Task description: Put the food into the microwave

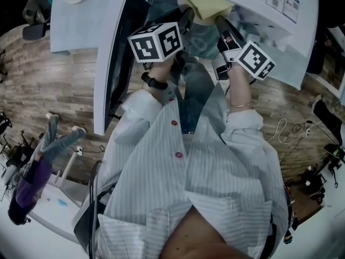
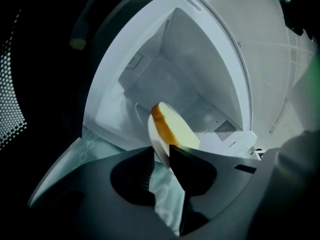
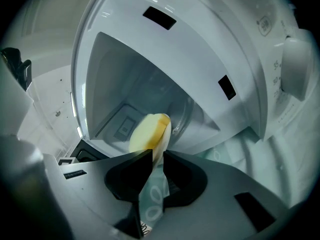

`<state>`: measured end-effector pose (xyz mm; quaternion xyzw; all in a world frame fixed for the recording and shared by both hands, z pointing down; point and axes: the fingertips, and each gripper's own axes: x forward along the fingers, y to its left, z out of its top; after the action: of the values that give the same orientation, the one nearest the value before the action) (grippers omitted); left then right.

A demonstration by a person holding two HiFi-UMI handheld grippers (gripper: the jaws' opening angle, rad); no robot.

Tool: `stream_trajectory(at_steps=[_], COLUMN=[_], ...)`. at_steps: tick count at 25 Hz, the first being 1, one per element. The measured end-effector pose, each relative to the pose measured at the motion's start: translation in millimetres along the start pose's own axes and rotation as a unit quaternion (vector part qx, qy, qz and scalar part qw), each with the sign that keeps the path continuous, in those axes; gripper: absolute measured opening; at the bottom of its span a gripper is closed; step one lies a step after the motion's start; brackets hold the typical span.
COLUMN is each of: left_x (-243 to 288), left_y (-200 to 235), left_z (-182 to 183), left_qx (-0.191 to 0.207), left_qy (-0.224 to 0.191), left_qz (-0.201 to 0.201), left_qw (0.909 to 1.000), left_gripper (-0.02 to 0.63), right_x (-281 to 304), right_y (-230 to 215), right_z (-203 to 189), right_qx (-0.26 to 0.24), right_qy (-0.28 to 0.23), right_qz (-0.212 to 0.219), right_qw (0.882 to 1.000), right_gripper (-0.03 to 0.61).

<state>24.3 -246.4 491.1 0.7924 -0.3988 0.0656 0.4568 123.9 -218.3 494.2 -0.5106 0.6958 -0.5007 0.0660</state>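
Your left gripper [image 2: 162,147] is clamped on one edge of the plate [image 2: 154,136], and your right gripper [image 3: 157,151] is clamped on the opposite edge. Food [image 2: 177,130] lies on the plate, which you hold at the mouth of the microwave [image 2: 150,79], its door [image 1: 110,63] swung open.
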Motion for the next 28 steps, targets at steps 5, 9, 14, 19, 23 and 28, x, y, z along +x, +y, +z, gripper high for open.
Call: stream_trajectory(at_steps=[5,9,14,19,23,28], left_x=[7,15,21,24,28,28], left_y=[5,11,15,17,19,24], left_z=[5,6,15,23,28,33], left_qx=[0.011,0.018,0.031,0.044,0.057,0.085], left_qy=[0.005,0.009,0.002,-0.006,-0.009,-0.015], left_qz=[0.000,0.006,0.013,0.024,0.028,0.045], left_qw=[0.9999,0.9998,0.9994,0.9987,0.9979,0.9953], left_gripper=[0.092,0.097,0.101,0.106,0.109,0.117], right_x=[8,14,24,31,36,40], right_y=[-1,-6,-6,-3,-4,-1], right_z=[4,6,13,18,22,23], right_qx=[-0.002,-0.006,-0.012,-0.018,-0.022,-0.029], right_qy=[-0.009,-0.016,-0.024,-0.035,-0.043,-0.053], right_qz=[-0.006,-0.013,-0.013,-0.007,-0.007,-0.005], right_qw=[1.000,1.000,1.000,0.999,0.999,0.998], right_gripper=[0.071,0.072,0.072,0.072,0.074,0.075])
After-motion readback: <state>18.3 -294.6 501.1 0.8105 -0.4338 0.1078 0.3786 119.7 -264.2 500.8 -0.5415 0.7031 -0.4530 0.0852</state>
